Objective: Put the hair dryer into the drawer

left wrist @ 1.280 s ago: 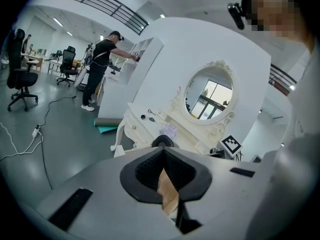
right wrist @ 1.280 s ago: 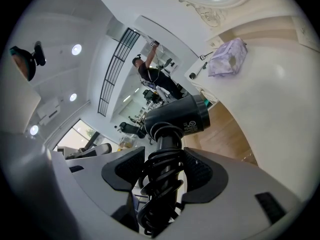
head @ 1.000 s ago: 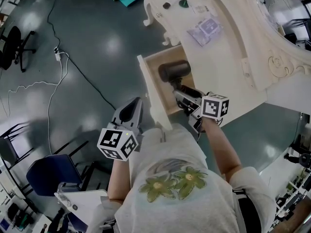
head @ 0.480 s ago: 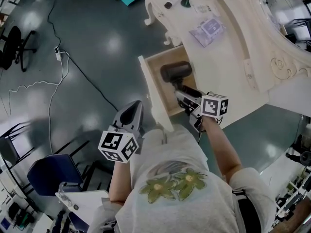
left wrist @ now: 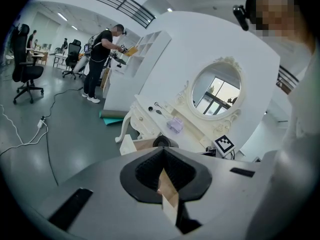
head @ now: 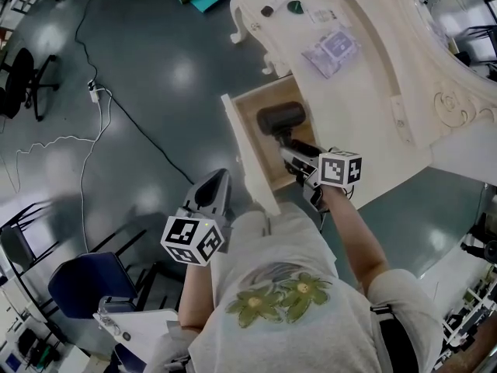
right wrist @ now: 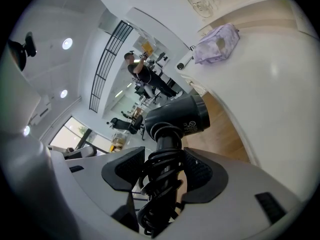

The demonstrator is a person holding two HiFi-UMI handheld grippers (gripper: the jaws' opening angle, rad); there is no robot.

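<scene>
The black hair dryer (head: 281,117) has its head inside the open wooden drawer (head: 252,111) of the white dressing table (head: 365,107). My right gripper (head: 299,157) is shut on its handle, which has the cord wound round it. In the right gripper view the hair dryer (right wrist: 181,117) points away over the drawer bottom (right wrist: 227,134), with the right gripper (right wrist: 162,171) closed on the handle. My left gripper (head: 211,186) hangs beside the drawer's front panel (head: 250,165), shut and holding nothing. In the left gripper view, the left gripper (left wrist: 162,156) has its jaws meeting; the drawer (left wrist: 137,145) lies beyond.
A purple pouch (head: 332,49) and small items lie on the table top, with an oval mirror (left wrist: 216,93) behind. A cable (head: 85,134) trails across the dark floor. A blue chair (head: 84,284) stands at lower left. A person (left wrist: 102,59) stands far off.
Hardly anything has moved. The hair dryer's head sits a touch lower in the drawer, and my left gripper has drifted slightly toward me.
</scene>
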